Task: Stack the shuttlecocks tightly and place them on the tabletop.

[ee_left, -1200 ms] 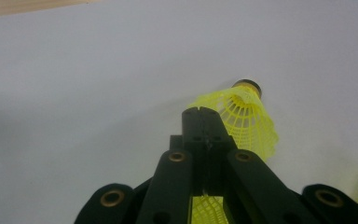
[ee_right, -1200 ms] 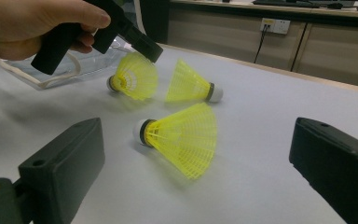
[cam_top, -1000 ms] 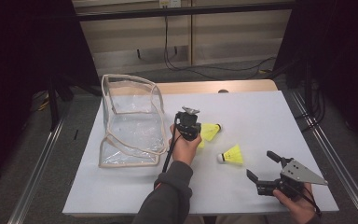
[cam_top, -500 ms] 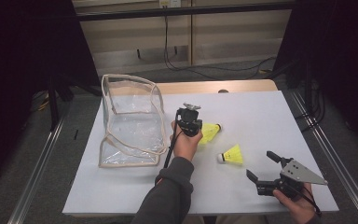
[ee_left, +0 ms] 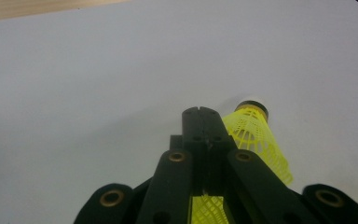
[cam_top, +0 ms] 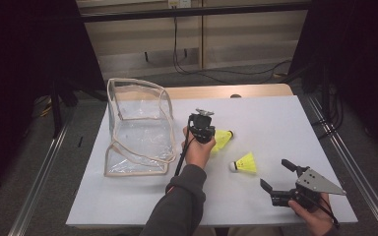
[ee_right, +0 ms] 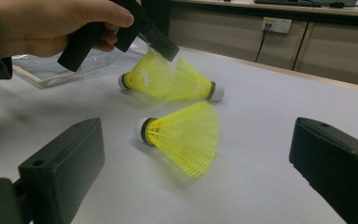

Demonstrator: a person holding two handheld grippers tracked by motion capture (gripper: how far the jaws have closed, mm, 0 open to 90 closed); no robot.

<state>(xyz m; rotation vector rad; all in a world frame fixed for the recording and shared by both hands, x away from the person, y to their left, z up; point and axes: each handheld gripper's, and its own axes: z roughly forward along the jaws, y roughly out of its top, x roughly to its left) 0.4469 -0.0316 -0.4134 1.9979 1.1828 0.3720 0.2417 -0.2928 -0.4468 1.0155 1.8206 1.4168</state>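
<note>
Three yellow shuttlecocks lie on the white table (cam_top: 285,118). One (cam_top: 244,162) (ee_right: 182,135) lies alone in front of my right gripper (cam_top: 274,173) (ee_right: 200,156), which rests low on the table with its jaws wide open and nothing between them. The other two lie skirt to skirt: one (ee_right: 142,77) with its cork to the left, the other (cam_top: 221,139) (ee_right: 193,86) (ee_left: 254,133) with its cork away. My left gripper (cam_top: 203,132) (ee_left: 200,112) (ee_right: 165,46) points down where their skirts meet, jaws pressed together. No mesh shows between the pads.
A clear plastic pouch (cam_top: 138,128) (ee_right: 51,70) with beige trim stands open at the table's left, close beside the left hand. A wooden strip (cam_top: 216,91) runs along the far edge. Metal rails flank the table.
</note>
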